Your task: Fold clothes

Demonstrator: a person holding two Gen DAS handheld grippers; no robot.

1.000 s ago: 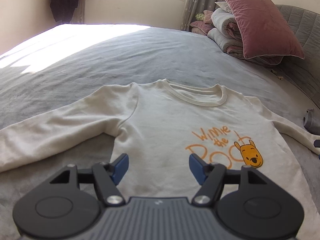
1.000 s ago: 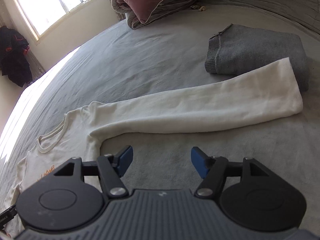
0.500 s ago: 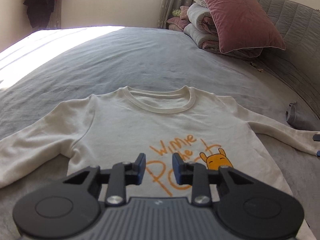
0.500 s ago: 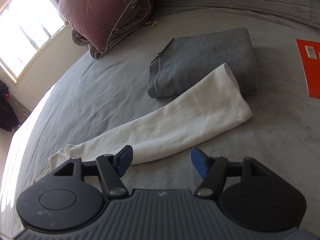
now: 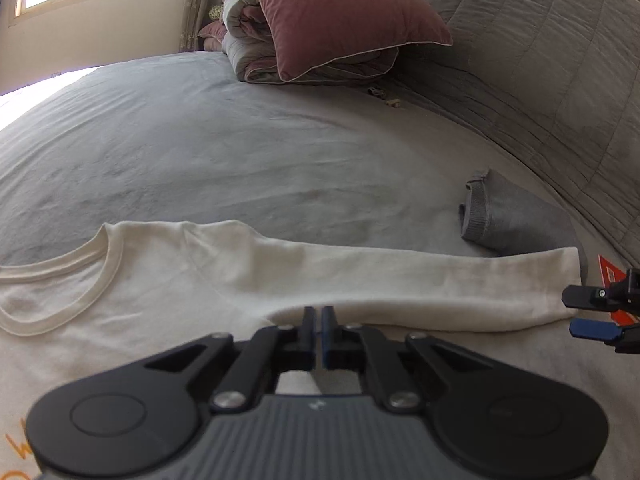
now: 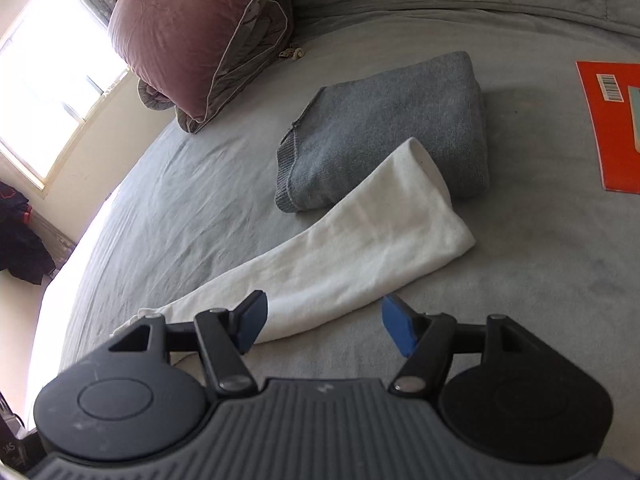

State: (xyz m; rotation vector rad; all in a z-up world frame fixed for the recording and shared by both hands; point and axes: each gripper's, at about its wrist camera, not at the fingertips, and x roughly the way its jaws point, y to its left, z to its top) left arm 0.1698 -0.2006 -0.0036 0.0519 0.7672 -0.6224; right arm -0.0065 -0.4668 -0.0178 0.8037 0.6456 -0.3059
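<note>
Cream long-sleeve sweatshirt (image 5: 168, 280) spread flat, front up, on grey bedspread (image 5: 240, 152); orange print just visible at near-left edge. Right sleeve (image 5: 420, 284) stretched out rightward, cuff (image 6: 432, 184) resting on edge of folded grey sweater (image 6: 384, 128).

Left gripper (image 5: 317, 332) pressed together at the armpit, where sleeve meets body; looks to be pinching a bit of cream fabric there, but contact hidden behind the jaws, so not certain. Right gripper (image 6: 324, 322) spread wide, hovering low near the sleeve's near edge about mid-forearm, not touching; left pad (image 6: 250, 320) overlapping sleeve in view, right pad over bare bedspread. Also seen at far right of left wrist view, just beside the cuff.

Step, as judged: start of sleeve fold, nothing folded yet. Anchor at armpit, grab sleeve end. Next move likely calls for: advance right gripper toward cuff, close on both layers, lift clear of grey sweater, carry leftward across chest. Risk of dragging the sweater along.

Orange card (image 6: 608, 120) at far right, mauve pillow (image 6: 188, 32) on rolled quilts at far side.
</note>
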